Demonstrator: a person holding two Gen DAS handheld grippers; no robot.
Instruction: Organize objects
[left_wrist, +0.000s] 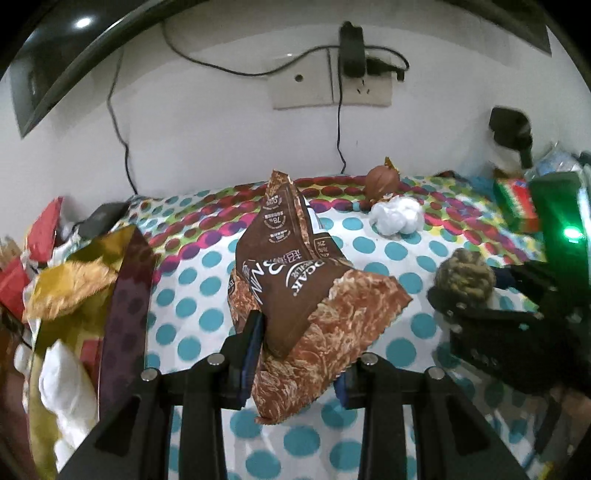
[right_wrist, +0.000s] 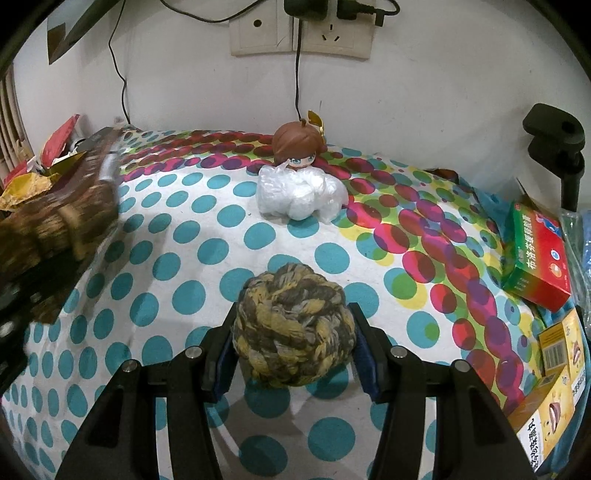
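Brown snack bag (left_wrist: 295, 295) pinched in left tongs (left_wrist: 295, 365), lifted off the dotted surface (left_wrist: 207, 288). Rope ball (right_wrist: 293, 328) clamped between right tongs (right_wrist: 293, 347). Ahead of both, unsorted yet: doll (right_wrist: 299, 149), white plastic wad (right_wrist: 301, 195). Left of left tongs, a wrapper pile (left_wrist: 74, 280), seemingly collected. Roughly midway.

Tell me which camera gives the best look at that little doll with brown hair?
The right wrist view: the doll faces it, blue eyes visible, behind the white plastic bundle. The left wrist view shows only a small, blurred brown head, no face.
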